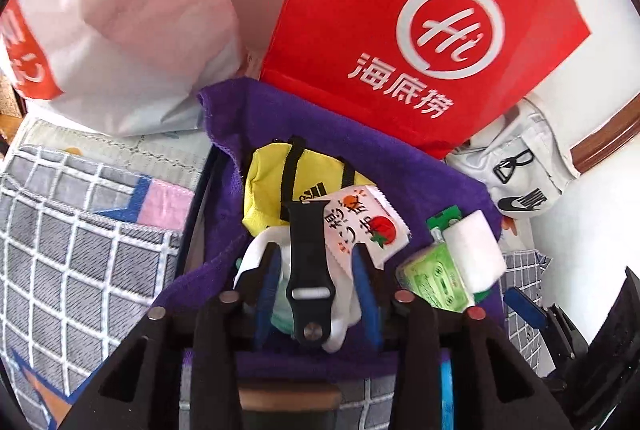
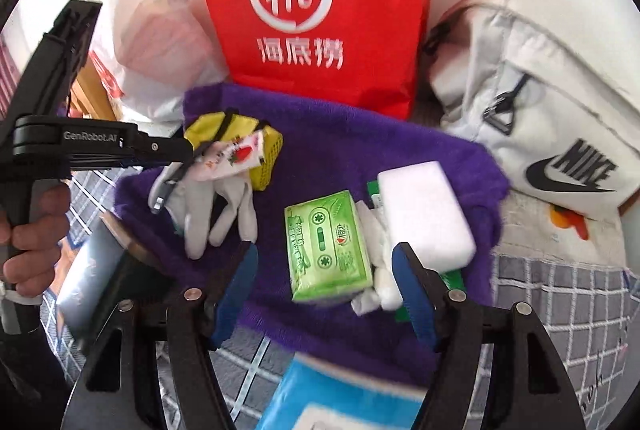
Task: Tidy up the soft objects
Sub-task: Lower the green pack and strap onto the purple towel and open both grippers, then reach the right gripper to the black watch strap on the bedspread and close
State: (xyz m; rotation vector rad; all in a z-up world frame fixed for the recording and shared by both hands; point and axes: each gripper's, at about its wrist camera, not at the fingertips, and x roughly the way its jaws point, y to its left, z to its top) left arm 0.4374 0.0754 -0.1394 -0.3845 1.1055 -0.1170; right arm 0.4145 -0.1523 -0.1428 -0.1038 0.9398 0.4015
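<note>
Grey checked cloth [image 1: 80, 230] covers the surface, with a purple towel [image 1: 432, 173] spread over it. From the left wrist, a red paper bag [image 1: 360, 9] stands at twelve o'clock of the towel, a white plastic bag [image 1: 132, 29] at ten, a white Nike bag [image 1: 524, 173] at two. On the towel lie a small yellow pouch [image 1: 264, 189], a strawberry-printed sachet [image 1: 360, 226], a white sponge [image 1: 476, 254] and a green tissue pack [image 1: 436, 278]. The left gripper [image 1: 316, 286] stands partly spread, its blue pads clear on either side of a black watch strap [image 1: 306, 270] lying over a white glove [image 1: 344, 310].

From the right wrist, the right gripper [image 2: 324, 290] is spread wide, pads apart, with the green tissue pack [image 2: 328, 246] between them and untouched; the white sponge [image 2: 424, 209] sits at two o'clock of the pack. The white glove [image 2: 216, 209] lies at ten o'clock, under the left gripper [image 2: 188, 157], whose handle a hand [image 2: 32, 234] holds. A light-blue packet [image 2: 352, 390] lies at six.
</note>
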